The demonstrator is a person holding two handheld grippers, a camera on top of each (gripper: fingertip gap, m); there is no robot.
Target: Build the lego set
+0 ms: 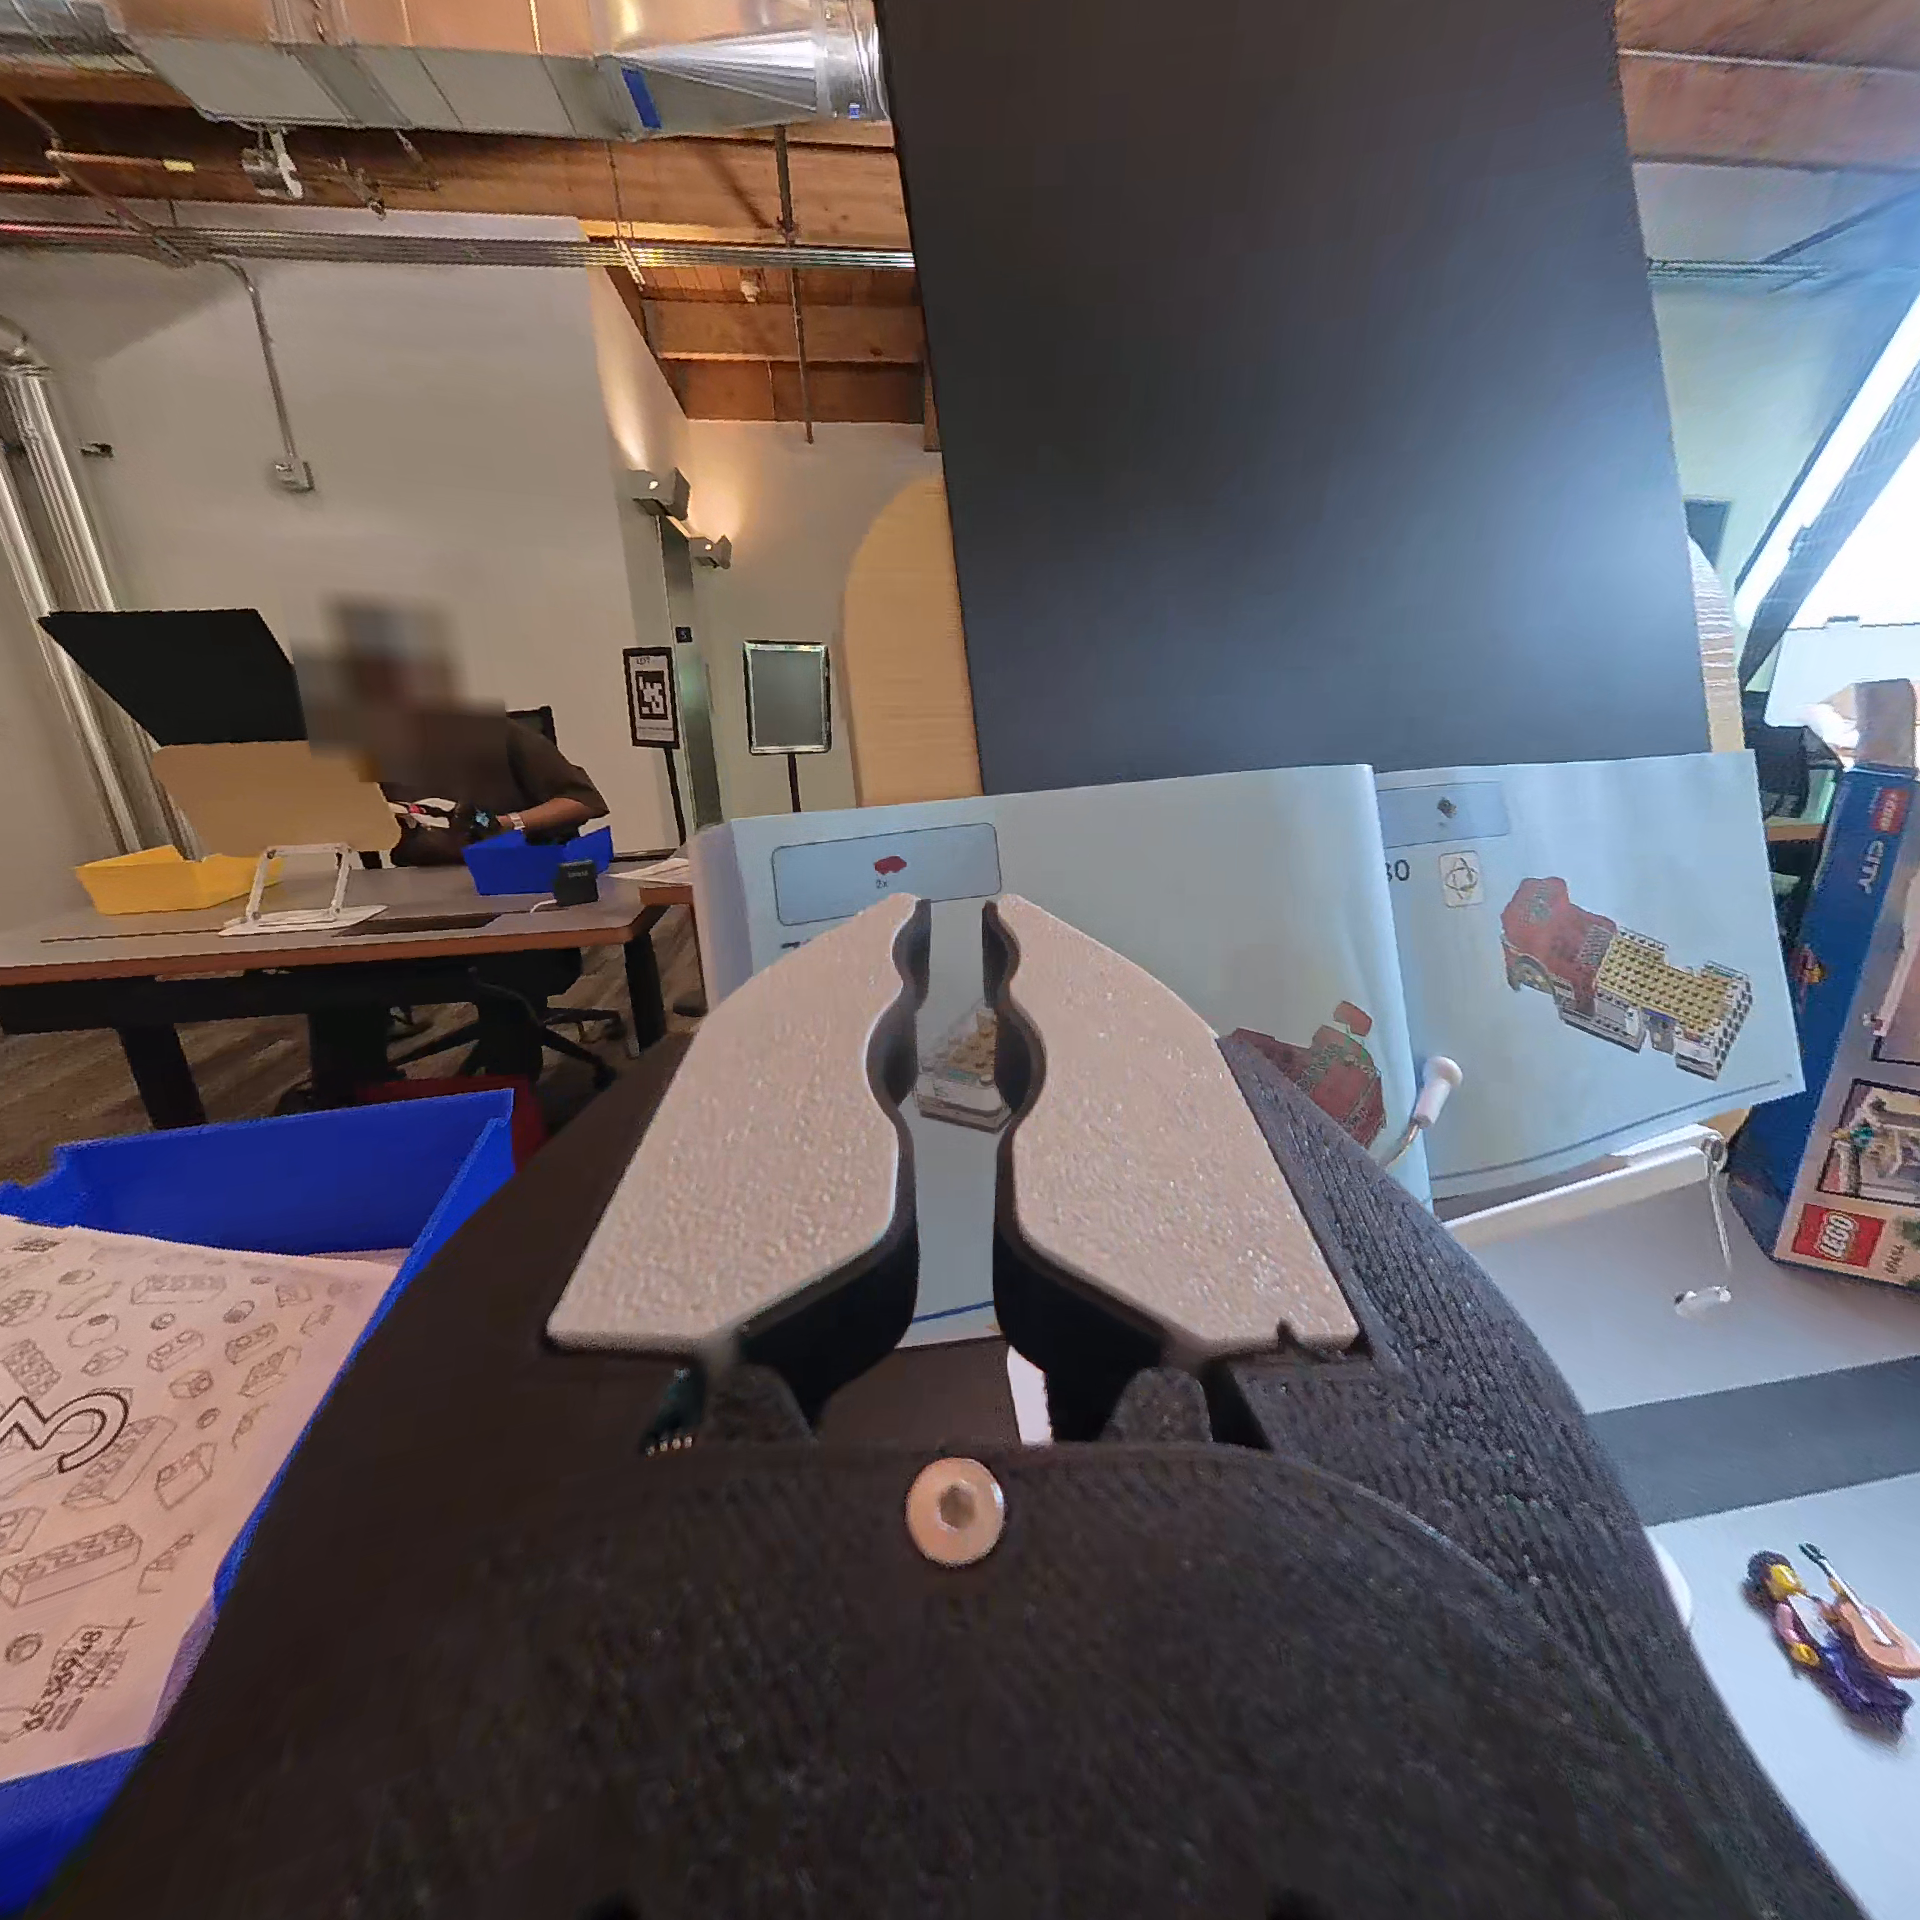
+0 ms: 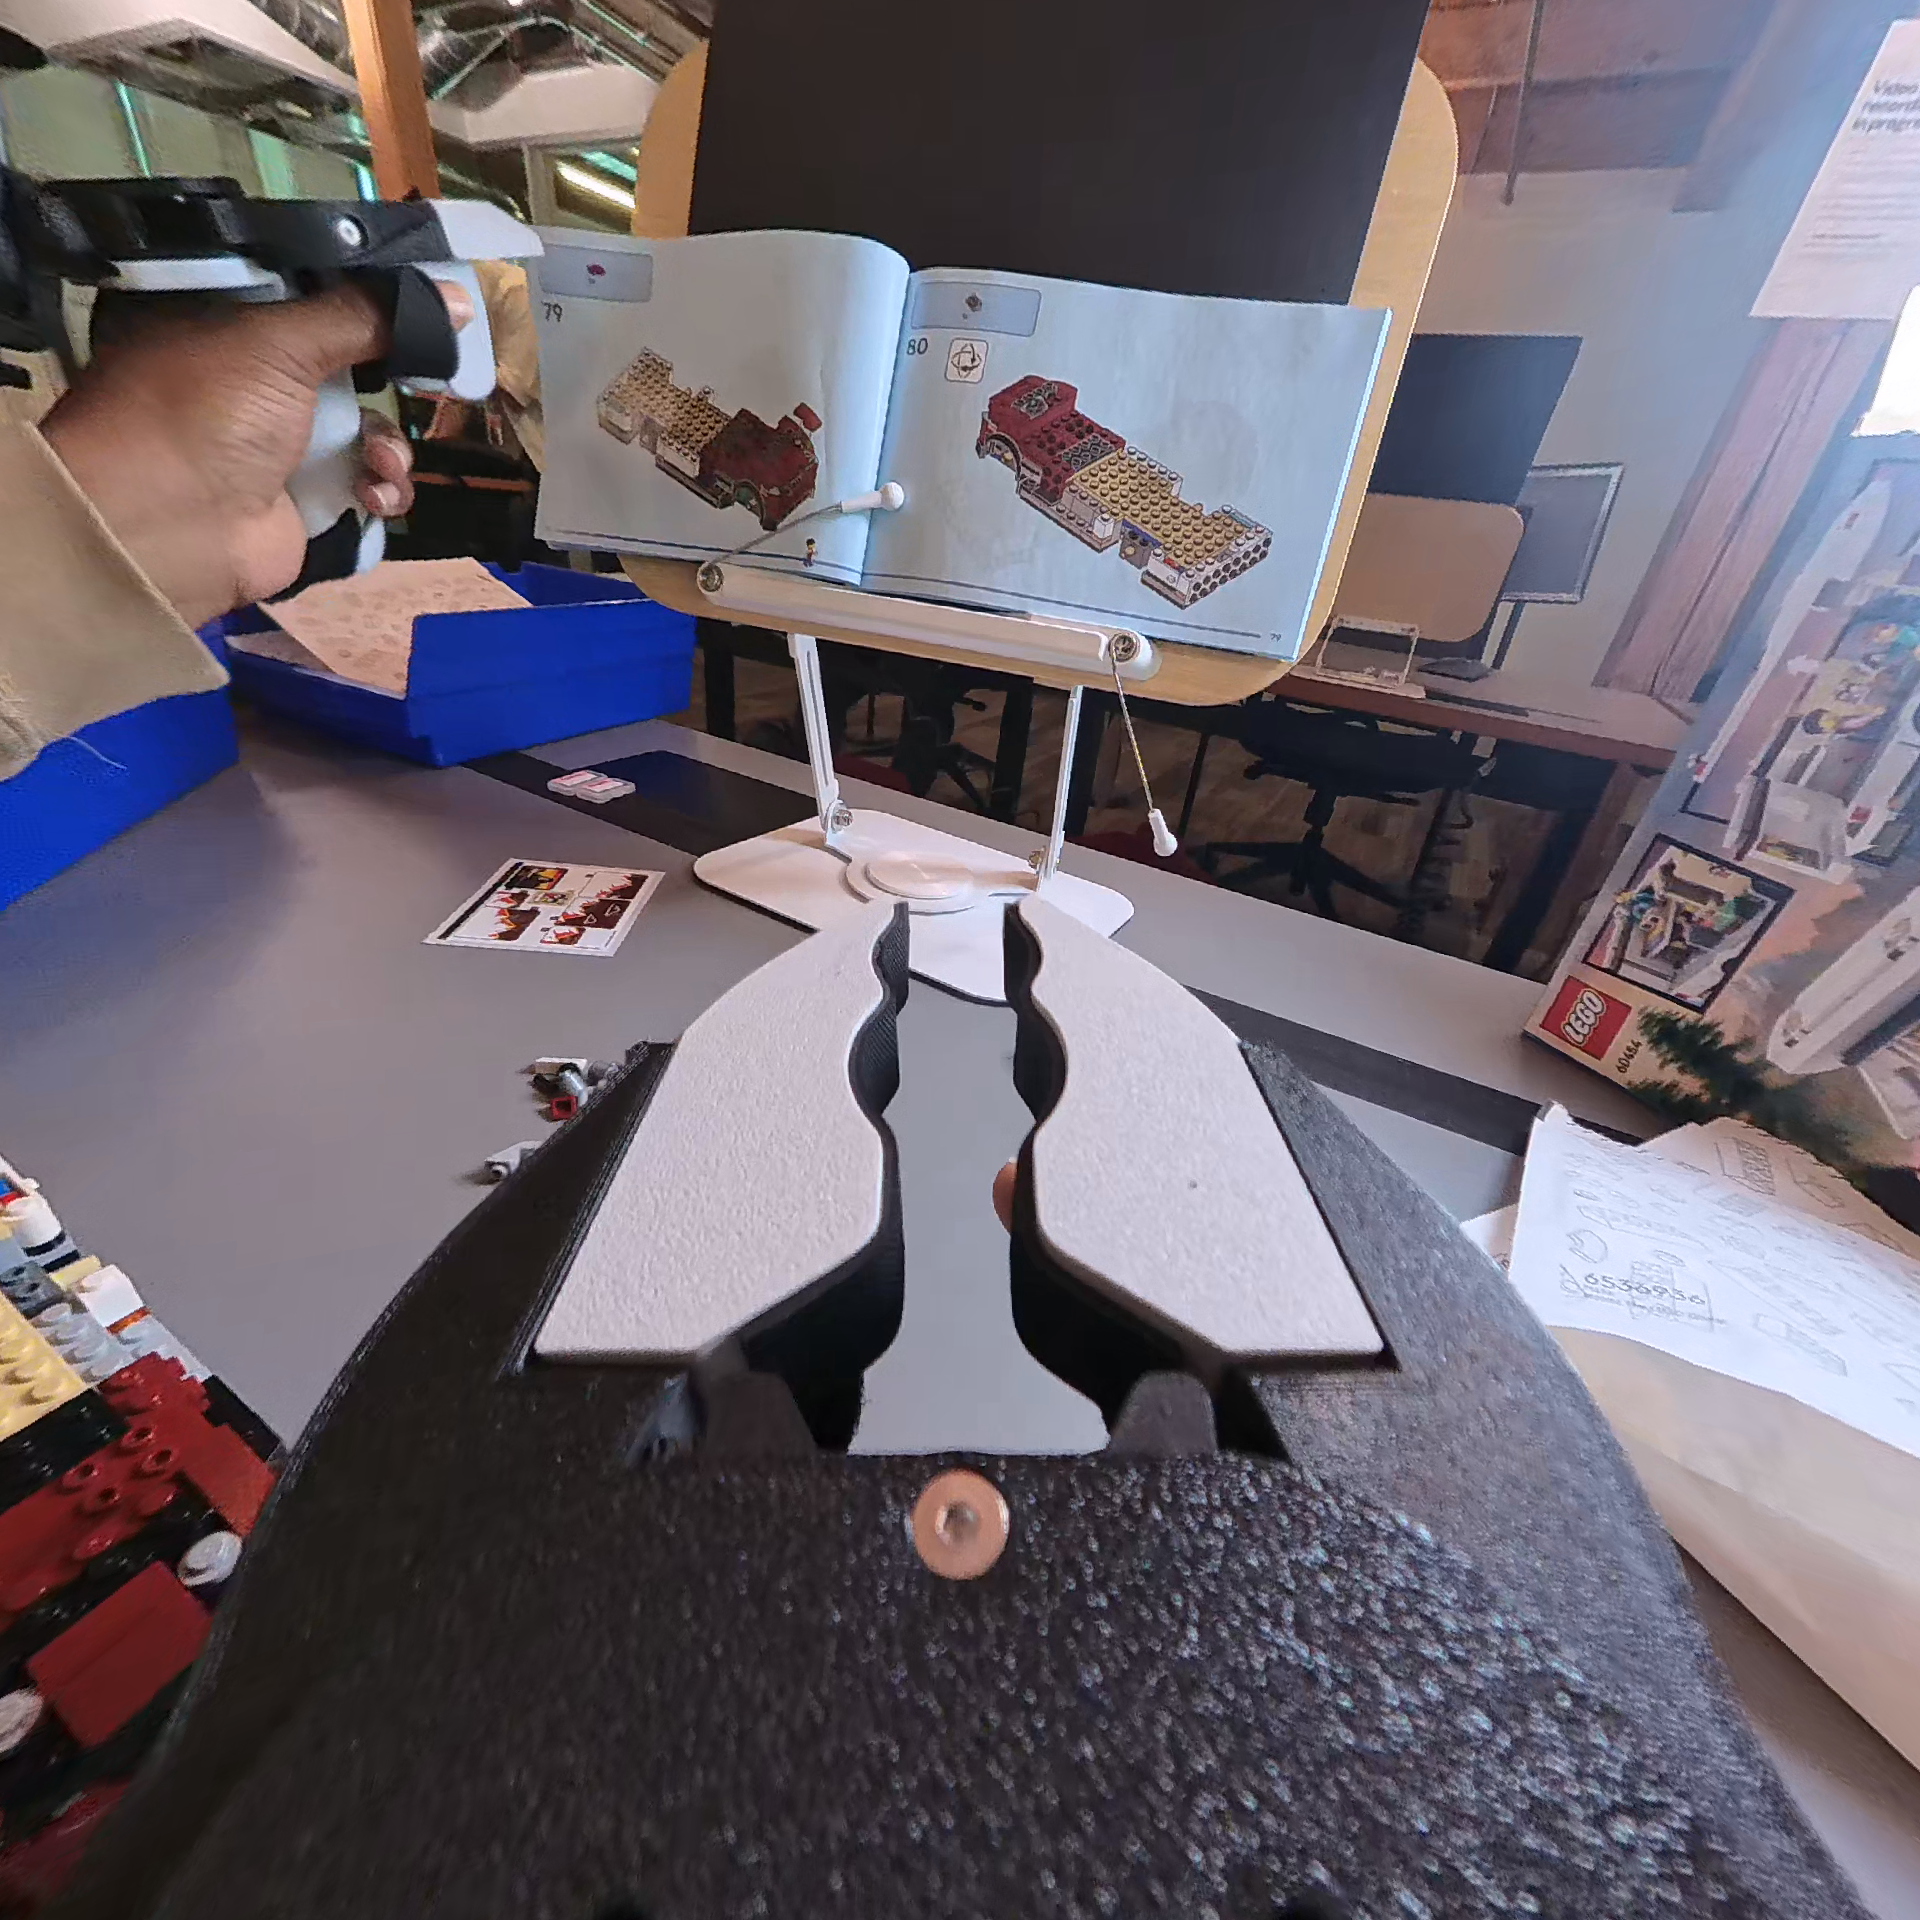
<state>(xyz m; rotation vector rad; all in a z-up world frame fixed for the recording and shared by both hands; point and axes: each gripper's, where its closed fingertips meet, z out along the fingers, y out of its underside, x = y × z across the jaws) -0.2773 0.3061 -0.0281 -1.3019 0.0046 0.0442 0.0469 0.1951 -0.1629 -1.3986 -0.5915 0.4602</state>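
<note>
At twelve o'clock, booklet (image 2: 914, 416) propped open on stand (image 2: 914, 883) for viewing. Left gripper (image 1: 954, 914) raised close to its page, right gripper (image 2: 956, 920) above table (image 2: 260, 987); both slightly parted, holding nothing.

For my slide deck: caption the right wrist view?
Right claw, open and empty, above the grey table, facing an instruction booklet on its stand.

The left gripper (image 1: 954, 914), jaws slightly apart and bare, is raised just before the open booklet (image 1: 1195, 914) on its stand (image 2: 914, 883). The right gripper (image 2: 956, 920), jaws apart and bare, hovers over the grey table (image 2: 312, 1039), just short of the stand's white base.
</note>
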